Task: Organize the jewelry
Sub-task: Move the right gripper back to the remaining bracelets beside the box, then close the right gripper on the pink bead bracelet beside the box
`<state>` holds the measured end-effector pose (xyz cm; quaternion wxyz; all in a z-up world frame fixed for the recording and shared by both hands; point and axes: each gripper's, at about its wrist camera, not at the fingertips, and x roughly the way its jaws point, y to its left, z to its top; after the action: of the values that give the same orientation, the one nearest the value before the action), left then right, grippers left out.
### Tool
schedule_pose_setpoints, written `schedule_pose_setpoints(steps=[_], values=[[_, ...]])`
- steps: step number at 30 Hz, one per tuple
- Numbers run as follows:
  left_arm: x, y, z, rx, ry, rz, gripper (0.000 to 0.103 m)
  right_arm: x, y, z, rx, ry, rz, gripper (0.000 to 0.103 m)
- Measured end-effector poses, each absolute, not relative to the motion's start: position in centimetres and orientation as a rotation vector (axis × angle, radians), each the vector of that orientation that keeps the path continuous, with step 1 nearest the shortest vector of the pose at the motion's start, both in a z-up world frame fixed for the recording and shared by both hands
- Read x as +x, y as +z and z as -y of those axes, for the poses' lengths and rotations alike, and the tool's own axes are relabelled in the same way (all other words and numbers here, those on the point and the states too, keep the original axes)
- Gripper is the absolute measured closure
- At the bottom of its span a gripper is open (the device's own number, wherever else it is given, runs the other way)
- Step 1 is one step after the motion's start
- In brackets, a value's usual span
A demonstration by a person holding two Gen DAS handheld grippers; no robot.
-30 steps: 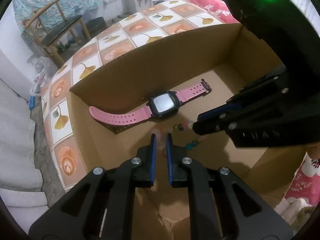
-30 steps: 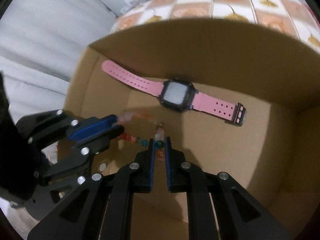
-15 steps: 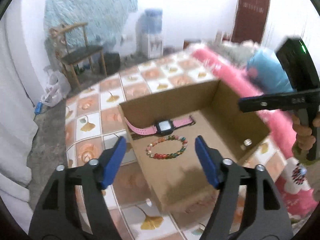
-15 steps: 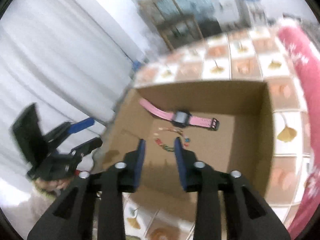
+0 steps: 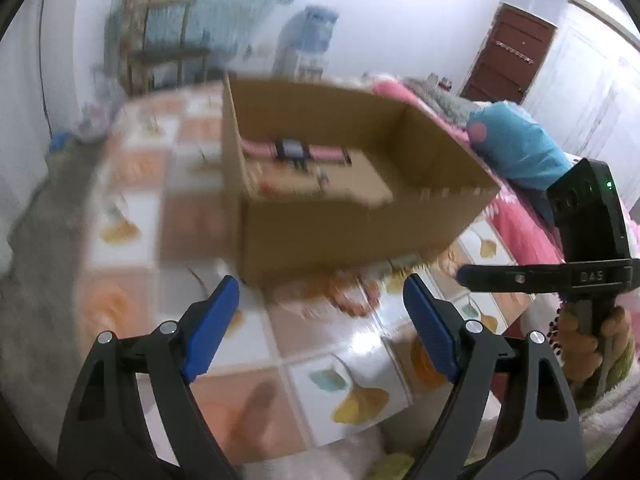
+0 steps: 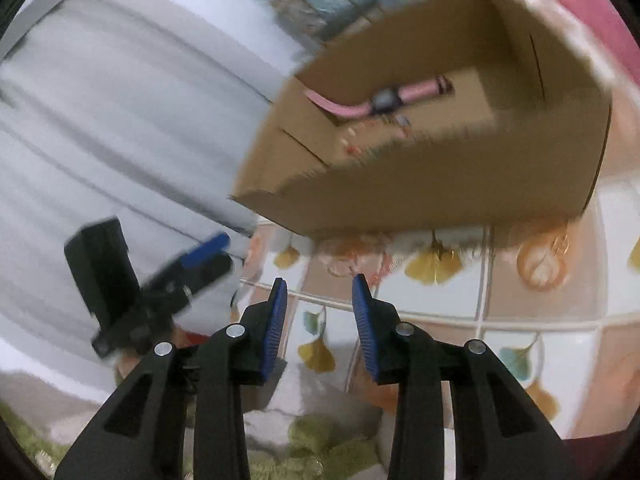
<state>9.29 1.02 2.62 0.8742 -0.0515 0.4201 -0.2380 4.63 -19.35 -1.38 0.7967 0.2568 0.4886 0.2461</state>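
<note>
An open cardboard box (image 5: 340,224) stands on a table with a ginkgo-leaf tile cloth (image 5: 132,224). Inside it lie a pink-strapped watch (image 5: 294,150) and a blurred bead bracelet (image 5: 276,188). The right wrist view also shows the box (image 6: 440,184), the watch (image 6: 384,100) and the beads (image 6: 356,142). My left gripper (image 5: 316,320) is open wide and empty, low in front of the box. My right gripper (image 6: 318,316) is open and empty, also pulled back before the box. Both views are motion-blurred.
The right gripper (image 5: 520,278) shows side-on at the right of the left wrist view, over pink bedding (image 5: 520,220). The left gripper (image 6: 188,268) shows at the left of the right wrist view. A wooden chair (image 5: 160,40) and a water dispenser (image 5: 304,40) stand behind.
Both grippers let go of the bead bracelet inside the box, opened, and drew back and down out of the box toward the table's near edge.
</note>
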Motion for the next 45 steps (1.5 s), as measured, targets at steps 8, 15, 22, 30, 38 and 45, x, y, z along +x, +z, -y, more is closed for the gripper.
schedule_pose_setpoints(steps=[8,15,22,30,38,45], values=[[11.9,-1.8,1.1,-0.2,-0.516,-0.968,0.055,6.4,-0.9,17.7,0.396,0.43,-1.04,0.081],[12.4,-2.8,3.4,-0.146,-0.504,-0.991,0.072,6.0,-2.0,17.7,0.399,0.408,-1.058,0.081],[12.3,-3.8,5.0,-0.066,-0.457,-0.999,0.087,6.1,-2.7,17.5,0.401,0.413,-1.079,0.081],[11.8,-3.8,4.9,-0.04,-0.434,-0.996,0.094,6.1,-2.6,17.3,0.392,0.398,-1.086,0.081],[9.6,-3.9,2.7,-0.014,-0.446,-1.016,0.094,6.7,-3.1,15.6,0.356,0.438,-1.109,0.081],[8.8,-3.9,1.7,-0.049,-0.463,-1.016,0.094,7.5,-3.8,12.2,0.253,0.501,-1.12,0.081]])
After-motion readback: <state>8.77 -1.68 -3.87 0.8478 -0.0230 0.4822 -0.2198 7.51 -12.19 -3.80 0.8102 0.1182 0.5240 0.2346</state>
